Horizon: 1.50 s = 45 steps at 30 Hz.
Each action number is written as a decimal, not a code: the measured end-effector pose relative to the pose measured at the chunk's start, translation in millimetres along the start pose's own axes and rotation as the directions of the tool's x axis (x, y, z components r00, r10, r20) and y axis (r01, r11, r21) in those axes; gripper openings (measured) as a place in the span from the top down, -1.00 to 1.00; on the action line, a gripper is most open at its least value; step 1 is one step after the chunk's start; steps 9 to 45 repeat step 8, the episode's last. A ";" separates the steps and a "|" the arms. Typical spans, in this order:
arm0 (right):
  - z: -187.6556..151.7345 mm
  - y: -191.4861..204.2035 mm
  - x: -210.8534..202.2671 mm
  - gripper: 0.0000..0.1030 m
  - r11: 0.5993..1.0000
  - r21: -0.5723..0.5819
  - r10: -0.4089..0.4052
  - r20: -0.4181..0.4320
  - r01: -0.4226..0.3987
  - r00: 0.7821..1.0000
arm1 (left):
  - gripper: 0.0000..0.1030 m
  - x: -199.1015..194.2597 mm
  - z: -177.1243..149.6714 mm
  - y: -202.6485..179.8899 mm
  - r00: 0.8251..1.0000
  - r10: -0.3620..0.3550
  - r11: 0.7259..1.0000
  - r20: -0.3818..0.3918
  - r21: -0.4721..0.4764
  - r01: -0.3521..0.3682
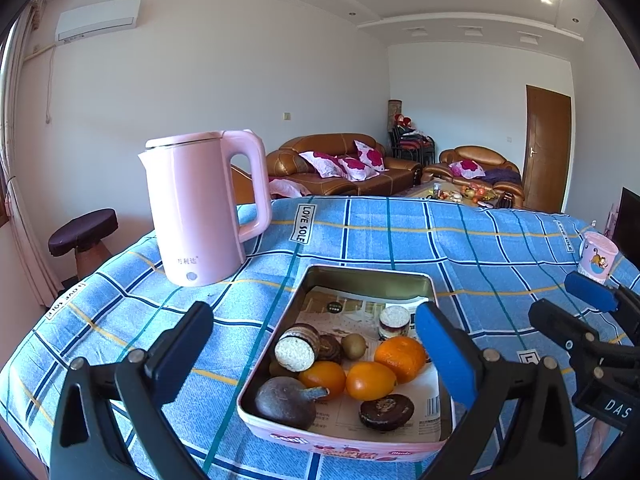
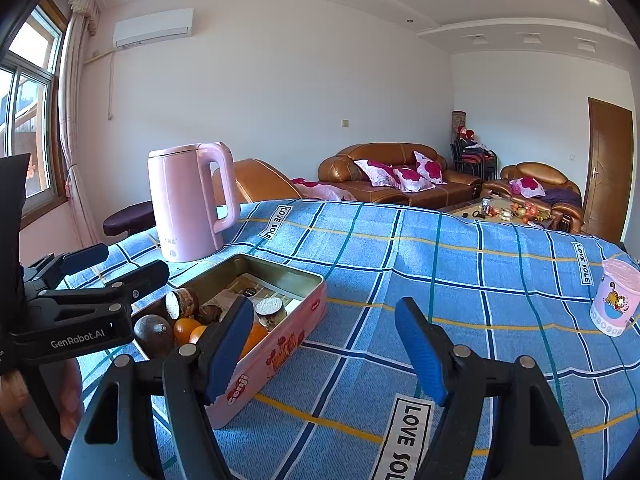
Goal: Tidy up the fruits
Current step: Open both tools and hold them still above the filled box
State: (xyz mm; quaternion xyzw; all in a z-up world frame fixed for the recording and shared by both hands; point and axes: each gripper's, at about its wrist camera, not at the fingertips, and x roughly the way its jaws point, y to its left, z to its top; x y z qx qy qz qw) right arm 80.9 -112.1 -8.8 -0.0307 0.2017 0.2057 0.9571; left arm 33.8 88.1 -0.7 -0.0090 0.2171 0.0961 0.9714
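left hand-held gripper [image 1: 316,344]: jaws wide apart, nothing between them, touching nothing; hovers just over the near end of the tin.
right hand-held gripper [image 2: 324,350]: also spread wide and empty; hangs over bare tablecloth just right of the tin, left finger crossing in front of the tin wall in its own view.
pink tin [image 1: 362,274]: rectangular, lid off, paper liner inside, on the table.
fruit: all in the tin's near half. Three oranges [image 1: 400,354] clustered, kiwi [image 1: 354,346] just behind them, dark round fruit with a stem [image 1: 286,400] at the near-left corner.
also in tin: chocolate-coated cakes [image 1: 386,410] and a small jar [image 1: 394,320], mixed in with the fruit.
step (judgement): ambiguous. Fits fruit already gathered into the tin, or fruit waiting to be sorted out of it from the snacks. No other container for fruit in view.
next move (judgement): can't commit. Any pick needs jaws lowered around a single piece; oranges sit touching, so little room for the fingers.
blue checked tablecloth [image 2: 440,264]: covers the table.
surroundings: pink kettle [image 1: 200,208] behind-left of the tin, pink cartoon cup [image 2: 614,298] well apart at far right.
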 end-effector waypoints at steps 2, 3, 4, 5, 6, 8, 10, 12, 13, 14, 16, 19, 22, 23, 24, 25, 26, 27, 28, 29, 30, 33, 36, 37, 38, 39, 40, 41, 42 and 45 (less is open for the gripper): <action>-0.1 -0.7 -1.0 -0.45 1.000 -0.002 -0.002 0.000 0.002 1.000 | -0.99 -0.3 -0.7 -0.7 1.000 0.006 1.000 0.003 0.004 -0.006; -0.2 -1.0 -1.4 -0.45 1.000 -0.003 -0.003 -0.001 0.003 1.000 | -0.99 -0.1 -0.9 -0.9 1.000 0.008 1.000 0.004 0.005 -0.008; -0.6 -2.0 -1.8 -0.45 1.000 -0.005 -0.005 -0.001 0.005 1.000 | -0.99 -0.1 -1.0 -0.8 1.000 0.011 1.000 0.006 0.005 -0.011; -1.0 -2.9 -2.4 -0.45 1.000 -0.006 -0.007 -0.002 0.007 1.000 | -0.99 -0.6 -1.3 -0.8 1.000 0.012 1.000 0.007 0.005 -0.012; -1.3 -4.1 -2.9 -0.45 1.000 -0.008 -0.011 -0.004 0.011 1.000 | -0.99 -0.8 -1.4 -0.8 1.000 0.011 1.000 0.006 0.006 -0.011; -2.8 -8.2 -4.2 -0.45 1.000 -0.017 -0.023 -0.011 0.023 1.000 | -0.99 -1.2 -1.6 -0.7 1.000 0.007 1.000 0.003 0.007 -0.007; -2.8 -8.2 -4.2 -0.45 1.000 -0.017 -0.023 -0.011 0.023 1.000 | -0.99 -1.2 -1.6 -0.7 1.000 0.007 1.000 0.003 0.007 -0.007; -2.8 -8.2 -4.2 -0.45 1.000 -0.017 -0.023 -0.011 0.023 1.000 | -0.99 -1.2 -1.6 -0.7 1.000 0.007 1.000 0.003 0.007 -0.007; -2.8 -8.2 -4.2 -0.45 1.000 -0.017 -0.023 -0.011 0.023 1.000 | -0.99 -1.2 -1.6 -0.7 1.000 0.007 1.000 0.003 0.007 -0.007; -2.8 -8.2 -4.2 -0.45 1.000 -0.017 -0.023 -0.011 0.023 1.000 | -0.99 -1.2 -1.6 -0.7 1.000 0.007 1.000 0.003 0.007 -0.007; -2.8 -8.2 -4.2 -0.45 1.000 -0.017 -0.023 -0.011 0.023 1.000 | -0.99 -1.2 -1.6 -0.7 1.000 0.007 1.000 0.003 0.007 -0.007; -2.8 -8.2 -4.2 -0.45 1.000 -0.017 -0.023 -0.011 0.023 1.000 | -0.99 -1.2 -1.6 -0.7 1.000 0.007 1.000 0.003 0.007 -0.007; -2.8 -8.2 -4.2 -0.45 1.000 -0.017 -0.023 -0.011 0.023 1.000 | -0.99 -1.2 -1.6 -0.7 1.000 0.007 1.000 0.003 0.007 -0.007; -2.8 -8.2 -4.2 -0.45 1.000 -0.017 -0.023 -0.011 0.023 1.000 | -0.99 -1.2 -1.6 -0.7 1.000 0.007 1.000 0.003 0.007 -0.007; -2.8 -8.2 -4.2 -0.45 1.000 -0.017 -0.023 -0.011 0.023 1.000 | -0.99 -1.2 -1.6 -0.7 1.000 0.007 1.000 0.003 0.007 -0.007; -2.8 -8.2 -4.2 -0.45 1.000 -0.017 -0.023 -0.011 0.023 1.000 | -0.99 -1.2 -1.6 -0.7 1.000 0.007 1.000 0.003 0.007 -0.007; -2.8 -8.2 -4.2 -0.45 1.000 -0.017 -0.023 -0.011 0.023 1.000 | -0.99 -1.2 -1.6 -0.7 1.000 0.007 1.000 0.003 0.007 -0.007; -2.8 -8.2 -4.2 -0.45 1.000 -0.017 -0.023 -0.011 0.023 1.000 | -0.99 -1.2 -1.6 -0.7 1.000 0.007 1.000 0.003 0.007 -0.007; -2.8 -8.2 -4.2 -0.45 1.000 -0.017 -0.023 -0.011 0.023 1.000 | -0.99 -1.2 -1.6 -0.7 1.000 0.007 1.000 0.003 0.007 -0.007; -2.8 -8.2 -4.2 -0.45 1.000 -0.017 -0.023 -0.011 0.023 1.000 | -0.99 -1.2 -1.6 -0.7 1.000 0.007 1.000 0.003 0.007 -0.007; -2.8 -8.2 -4.2 -0.45 1.000 -0.017 -0.023 -0.011 0.023 1.000 | -0.99 -1.2 -1.6 -0.7 1.000 0.007 1.000 0.003 0.007 -0.007; -2.8 -8.2 -4.2 -0.45 1.000 -0.017 -0.023 -0.011 0.023 1.000 | -0.99 -1.2 -1.6 -0.7 1.000 0.007 1.000 0.003 0.007 -0.007; -2.8 -8.2 -4.2 -0.45 1.000 -0.017 -0.023 -0.011 0.023 1.000 | -0.99 -1.2 -1.6 -0.7 1.000 0.007 1.000 0.003 0.007 -0.007; -2.8 -8.2 -4.2 -0.45 1.000 -0.017 -0.023 -0.011 0.023 1.000 | -0.99 -1.2 -1.6 -0.7 1.000 0.007 1.000 0.003 0.007 -0.007; -2.8 -8.2 -4.2 -0.45 1.000 -0.017 -0.023 -0.011 0.023 1.000 | -0.99 -1.2 -1.6 -0.7 1.000 0.007 1.000 0.003 0.007 -0.007; -2.8 -8.2 -4.2 -0.45 1.000 -0.017 -0.023 -0.011 0.023 1.000 | -0.99 -1.2 -1.6 -0.7 1.000 0.007 1.000 0.003 0.007 -0.007; -2.8 -8.2 -4.2 -0.45 1.000 -0.017 -0.023 -0.011 0.023 1.000 | -0.99 -1.2 -1.6 -0.7 1.000 0.007 1.000 0.003 0.007 -0.007; -2.8 -8.2 -4.2 -0.45 1.000 -0.017 -0.023 -0.011 0.023 1.000 | -0.99 -1.2 -1.6 -0.7 1.000 0.007 1.000 0.003 0.007 -0.007; -2.8 -8.2 -4.2 -0.45 1.000 -0.017 -0.023 -0.011 0.023 1.000 | -0.99 -1.2 -1.6 -0.7 1.000 0.007 1.000 0.003 0.007 -0.007; -2.8 -8.2 -4.2 -0.45 1.000 -0.017 -0.023 -0.011 0.023 1.000 | -0.99 -1.2 -1.6 -0.7 1.000 0.007 1.000 0.003 0.007 -0.007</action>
